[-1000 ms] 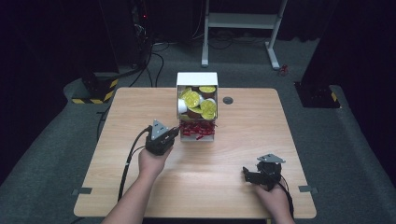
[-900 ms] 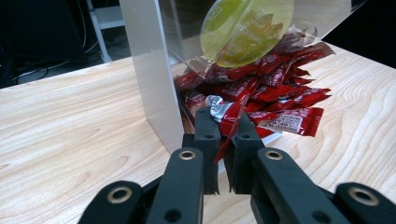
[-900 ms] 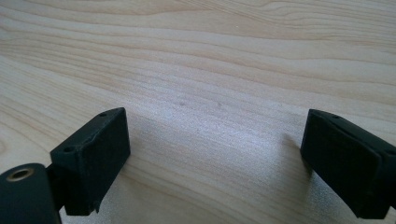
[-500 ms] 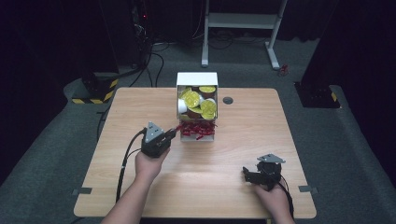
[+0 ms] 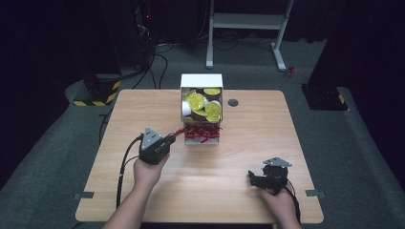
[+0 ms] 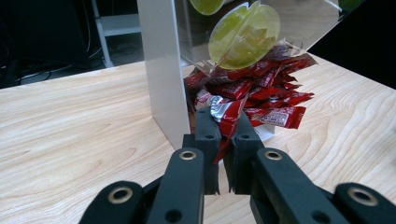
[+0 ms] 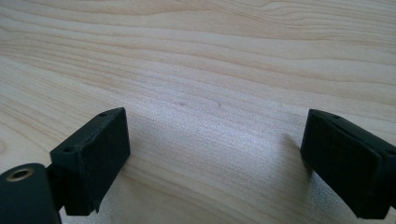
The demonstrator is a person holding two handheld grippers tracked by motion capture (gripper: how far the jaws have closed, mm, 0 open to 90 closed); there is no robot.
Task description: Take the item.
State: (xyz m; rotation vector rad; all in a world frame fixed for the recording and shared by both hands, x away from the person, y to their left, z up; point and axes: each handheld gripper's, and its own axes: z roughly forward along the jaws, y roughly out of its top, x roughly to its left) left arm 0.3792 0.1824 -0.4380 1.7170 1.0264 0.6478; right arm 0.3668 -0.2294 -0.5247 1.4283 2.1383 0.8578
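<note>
the right gripper point(image 5: 260, 180) rests low on the wooden table point(image 5: 229, 157) at the near right, its jaws spread wide with nothing but bare wood grain between them; in the right gripper view each black jaw sits at an outer edge. it looks parked there, out of the way, while the other hand works.

farther in and to the left, the left gripper point(image 6: 223, 128) points up toward the dispenser box point(image 5: 201, 112), its jaws closed almost together on one red sachet point(image 6: 229, 122). the sachet stands on edge in the narrow gap, its silver crimped end just past the jaw tips. the grip on a single thin edge suggests one packet is being drawn from the pile, not a handful.

just beyond the jaw tips lies the heap of red sachets point(image 6: 266, 95), spilling from the open bottom of the box onto the table. right beside the jaws, on their left, stands the white side wall of the box.

above the heap, behind a clear front panel, are yellow-lidded pods point(image 5: 203, 103). in the left gripper view these are cut off at the top. print on the sachets is too small to read, and how deep the pile runs inside the box is hidden.
</note>
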